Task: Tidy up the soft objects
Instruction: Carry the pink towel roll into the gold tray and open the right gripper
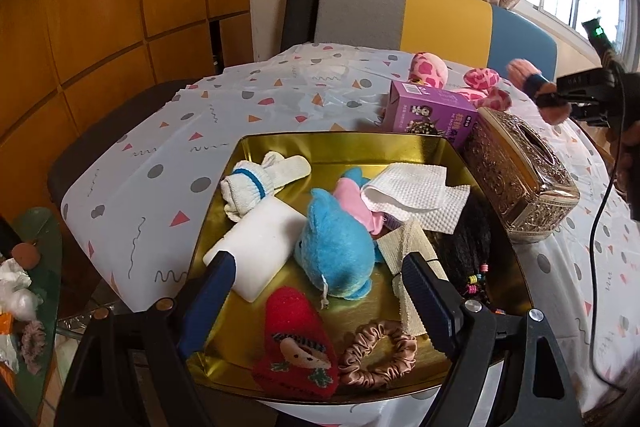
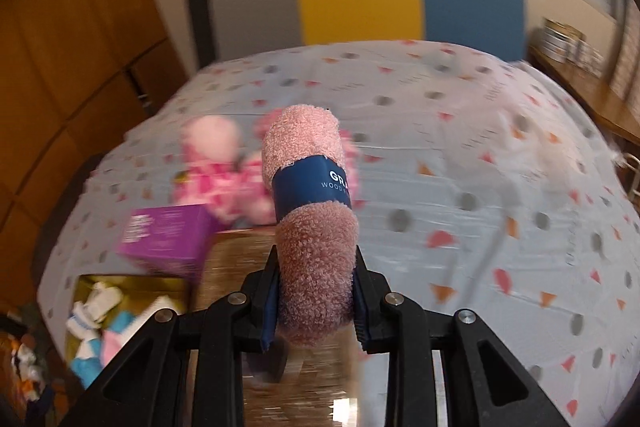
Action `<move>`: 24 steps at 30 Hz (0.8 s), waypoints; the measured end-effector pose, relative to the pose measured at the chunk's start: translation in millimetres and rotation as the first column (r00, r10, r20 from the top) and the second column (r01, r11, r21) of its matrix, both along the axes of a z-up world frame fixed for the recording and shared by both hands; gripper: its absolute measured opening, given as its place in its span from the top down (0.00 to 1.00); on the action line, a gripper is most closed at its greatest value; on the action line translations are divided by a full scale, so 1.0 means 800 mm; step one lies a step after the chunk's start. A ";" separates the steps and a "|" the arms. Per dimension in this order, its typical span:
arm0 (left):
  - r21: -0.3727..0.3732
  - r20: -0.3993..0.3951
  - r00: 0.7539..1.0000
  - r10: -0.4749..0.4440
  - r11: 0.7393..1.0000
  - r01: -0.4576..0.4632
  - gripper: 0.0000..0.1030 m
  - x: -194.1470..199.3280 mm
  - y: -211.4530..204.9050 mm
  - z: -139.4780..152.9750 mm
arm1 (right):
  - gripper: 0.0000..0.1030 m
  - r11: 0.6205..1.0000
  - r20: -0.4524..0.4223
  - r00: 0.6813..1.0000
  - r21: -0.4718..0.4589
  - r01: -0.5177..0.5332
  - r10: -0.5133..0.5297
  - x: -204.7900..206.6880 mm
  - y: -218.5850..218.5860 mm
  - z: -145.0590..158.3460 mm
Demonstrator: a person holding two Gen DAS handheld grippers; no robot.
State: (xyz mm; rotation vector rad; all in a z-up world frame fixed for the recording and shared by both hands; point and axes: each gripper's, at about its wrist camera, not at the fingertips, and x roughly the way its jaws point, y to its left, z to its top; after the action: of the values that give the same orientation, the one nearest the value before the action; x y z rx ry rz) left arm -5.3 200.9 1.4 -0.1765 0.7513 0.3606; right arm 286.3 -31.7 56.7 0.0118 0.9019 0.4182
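**Rolled pink towel held over the desk**

The right gripper (image 2: 316, 301) clamps a rolled pink towel (image 2: 310, 187) with a blue band — centre of its frame, above the desk (image 2: 460, 155). The left gripper (image 1: 320, 291) stands wide and empty over the gold tray (image 1: 344, 147) of soft things at lower centre.

Tray (image 1: 256, 143) crowded – bare gold only at its back; box (image 1: 432, 109) and tissue holder (image 1: 520, 179) wall its right side – cloth (image 1: 280, 87) beyond lies open.

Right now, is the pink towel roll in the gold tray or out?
Out: right tongs grip the pink towel roll above the table, beyond the gold tray.
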 end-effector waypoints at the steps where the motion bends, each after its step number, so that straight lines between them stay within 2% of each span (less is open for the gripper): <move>1: 0.000 0.000 1.000 0.004 1.000 -0.004 0.17 -0.001 0.001 0.001 | 0.72 1.000 0.000 1.000 0.006 -0.020 0.020 -0.005 0.008 0.000; 7: 0.003 0.004 0.999 0.042 0.999 -0.042 0.12 -0.008 0.012 0.002 | 0.72 0.982 -0.016 0.982 0.023 -0.189 0.189 -0.061 0.079 -0.008; 13: 0.002 0.008 0.997 0.076 0.997 -0.076 0.12 -0.017 0.022 0.002 | 0.72 0.947 -0.086 0.943 0.014 -0.320 0.320 -0.121 0.142 -0.047; 20: 0.005 0.007 0.995 0.097 0.995 -0.097 0.10 -0.019 0.029 0.001 | 0.71 0.915 -0.148 0.906 -0.006 -0.403 0.398 -0.166 0.192 -0.090; 24: 0.012 0.002 0.993 0.118 0.993 -0.118 0.10 -0.020 0.033 0.000 | 0.67 0.911 -0.186 0.900 -0.049 -0.410 0.395 -0.175 0.214 -0.116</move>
State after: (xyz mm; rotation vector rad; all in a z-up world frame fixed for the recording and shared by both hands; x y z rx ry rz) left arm -21.4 227.0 1.8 -0.2105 0.7393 0.4769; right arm 146.6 139.1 -36.3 -0.2269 1.0971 0.7737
